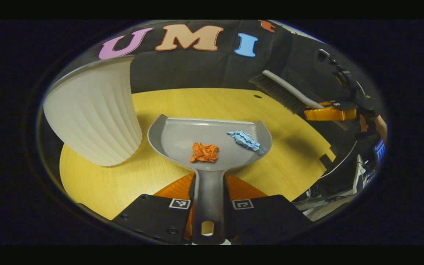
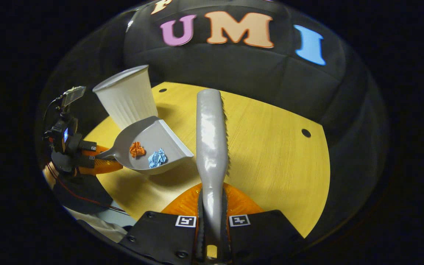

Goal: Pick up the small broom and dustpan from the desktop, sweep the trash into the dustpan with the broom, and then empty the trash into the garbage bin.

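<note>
My left gripper [image 1: 209, 206] is shut on the handle of the grey dustpan [image 1: 182, 137], held above the yellow table [image 1: 131, 176]. In the pan lie a crumpled orange scrap [image 1: 204, 152] and a crumpled blue scrap [image 1: 245, 140]. The white ribbed garbage bin [image 1: 94, 110] stands just left of the pan. My right gripper [image 2: 212, 217] is shut on the handle of the grey broom [image 2: 211, 132], which points away over the table, bristles on its right side. In the right gripper view the dustpan [image 2: 160, 140] hovers beside the bin [image 2: 127, 97], with the left gripper [image 2: 99, 159] holding its handle. The broom [image 1: 285, 92] also shows far right.
The yellow table [image 2: 278, 162] has small dark holes near its far edge [image 2: 306, 133]. A hand and cables sit at the right edge of the left gripper view [image 1: 366, 121]. Open tabletop lies to the right of the broom.
</note>
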The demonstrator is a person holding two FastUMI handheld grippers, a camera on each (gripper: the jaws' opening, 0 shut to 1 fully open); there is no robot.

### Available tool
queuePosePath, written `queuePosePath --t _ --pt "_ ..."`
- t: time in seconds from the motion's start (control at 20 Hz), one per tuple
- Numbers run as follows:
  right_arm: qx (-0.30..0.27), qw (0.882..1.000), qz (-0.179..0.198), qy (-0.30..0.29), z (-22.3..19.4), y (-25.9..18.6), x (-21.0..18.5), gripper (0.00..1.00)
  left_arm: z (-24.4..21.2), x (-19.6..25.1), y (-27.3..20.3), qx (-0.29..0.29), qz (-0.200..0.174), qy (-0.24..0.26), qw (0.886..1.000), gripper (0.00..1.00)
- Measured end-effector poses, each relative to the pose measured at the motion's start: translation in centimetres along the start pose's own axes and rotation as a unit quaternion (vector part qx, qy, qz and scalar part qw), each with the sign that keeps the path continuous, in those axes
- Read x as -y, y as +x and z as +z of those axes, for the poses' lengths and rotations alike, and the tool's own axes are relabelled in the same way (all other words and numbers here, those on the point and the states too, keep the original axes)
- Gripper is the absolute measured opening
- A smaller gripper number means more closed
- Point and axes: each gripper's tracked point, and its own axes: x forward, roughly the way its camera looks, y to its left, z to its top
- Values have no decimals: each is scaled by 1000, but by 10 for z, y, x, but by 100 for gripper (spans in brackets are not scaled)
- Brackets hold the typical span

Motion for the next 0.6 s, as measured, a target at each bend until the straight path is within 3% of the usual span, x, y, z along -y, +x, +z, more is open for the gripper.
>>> queuePosePath --t 0.2,0.35,0.45,0.6 --pt "49 997 -22 58 -36 7 25 18 22 -3 -12 25 -4 44 999 29" --pt "71 994 -13 84 -55 9 32 18 36 1 -30 17 -23 36 999 27" --pt "76 994 -7 83 -49 8 29 18 50 -9 -40 16 -11 24 1000 27" --pt "76 993 17 83 -47 3 30 18 76 -49 -60 9 45 6 999 27"
